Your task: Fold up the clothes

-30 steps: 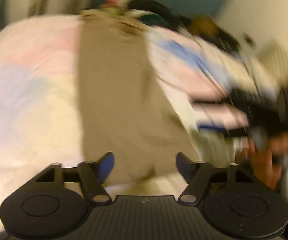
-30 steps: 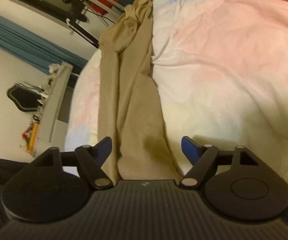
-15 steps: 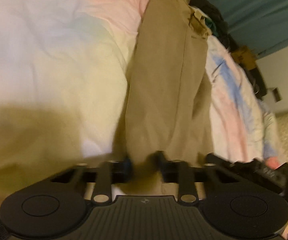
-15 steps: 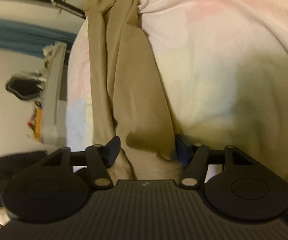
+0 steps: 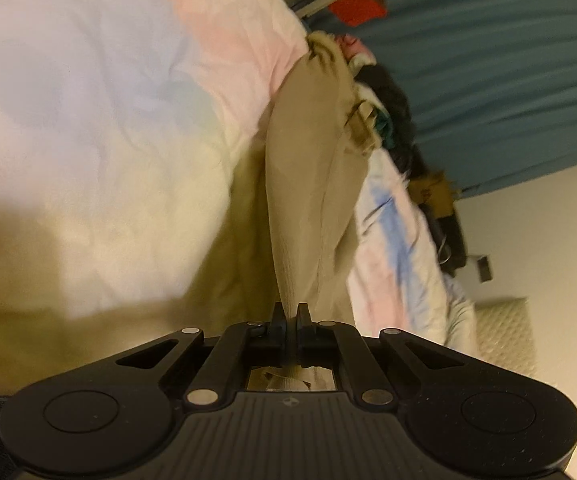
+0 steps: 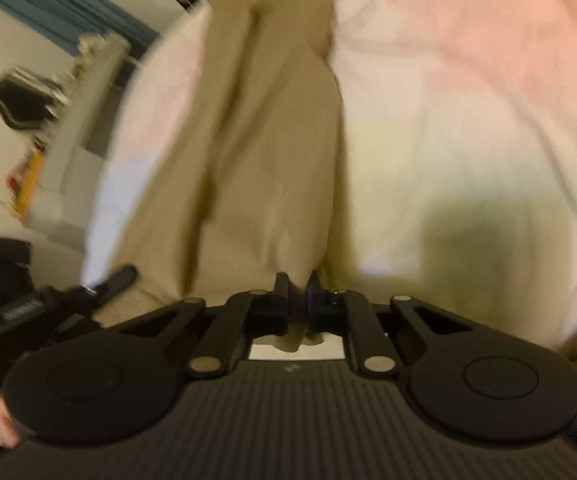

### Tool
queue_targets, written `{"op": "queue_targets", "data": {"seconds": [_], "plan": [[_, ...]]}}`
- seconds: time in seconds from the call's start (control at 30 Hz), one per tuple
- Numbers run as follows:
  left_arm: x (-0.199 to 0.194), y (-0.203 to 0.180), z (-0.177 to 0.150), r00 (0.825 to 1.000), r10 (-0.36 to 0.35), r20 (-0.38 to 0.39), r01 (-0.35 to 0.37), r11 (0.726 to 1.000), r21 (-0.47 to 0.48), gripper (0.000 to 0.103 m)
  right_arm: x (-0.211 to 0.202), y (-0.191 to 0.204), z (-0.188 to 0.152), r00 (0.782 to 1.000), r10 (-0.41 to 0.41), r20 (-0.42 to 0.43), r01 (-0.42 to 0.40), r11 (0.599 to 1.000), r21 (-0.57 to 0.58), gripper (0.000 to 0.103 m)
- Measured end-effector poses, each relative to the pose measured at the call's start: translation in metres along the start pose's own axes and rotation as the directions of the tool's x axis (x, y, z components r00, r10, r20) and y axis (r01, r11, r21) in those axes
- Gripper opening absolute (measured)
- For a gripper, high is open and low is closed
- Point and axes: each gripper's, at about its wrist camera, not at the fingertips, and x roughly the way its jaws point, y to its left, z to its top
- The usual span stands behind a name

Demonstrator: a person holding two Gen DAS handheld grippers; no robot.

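Both pairs of tongs, wide apart over the cloth a second ago, have come together on the near end of the khaki trousers (image 5: 308, 184): the left tongs (image 5: 288, 312) are clamped tight on a pinched ridge of the fabric, and the right tongs (image 6: 297, 286) are closing on another fold, with cloth bunched between the pads. No brand, label or writing can be read anywhere; the right wrist view is blurred. Those trousers lie lengthwise on a bed, over a duvet (image 5: 88, 112) patterned in pale pink, blue and yellow, with the far end near a heap of other clothes (image 5: 384, 112) at the bed's edge. Beyond the bed hangs a blue curtain (image 5: 508, 80), with something red (image 5: 356, 4) on a rack above it. A cream wall (image 5: 560, 216) meets the curtain. In the right wrist view, a pale shelf (image 6: 76, 120) with small items stands against the wall beside the bed, and the left tongs' black body shows at the lower left, just beside the trousers.
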Motion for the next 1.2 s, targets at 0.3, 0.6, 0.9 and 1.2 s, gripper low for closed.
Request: {"op": "queue_targets", "data": {"seconds": [0.3, 0.6, 0.9, 1.2], "plan": [[-0.057, -0.083, 0.004, 0.981, -0.185, 0.050, 0.179, 0.977, 0.116, 0.004, -0.138, 0.039, 0.021, 0.940, 0.186, 0.287, -0.160, 0.981, -0.112, 0.011], [-0.096, -0.077, -0.067, 0.977, -0.210, 0.030, 0.205, 0.972, 0.114, 0.004, -0.158, 0.017, -0.042, 0.944, 0.210, 0.254, -0.189, 0.976, -0.106, 0.011], [-0.073, -0.085, -0.036, 0.979, -0.191, 0.071, 0.183, 0.978, 0.103, 0.004, -0.136, 0.023, -0.016, 0.928, 0.221, 0.300, -0.216, 0.975, -0.049, 0.011], [-0.002, -0.143, 0.081, 0.965, -0.094, 0.245, 0.040, 0.975, 0.219, 0.004, -0.074, 0.061, 0.107, 0.893, 0.149, 0.425, -0.140, 0.989, -0.051, 0.011]]}}
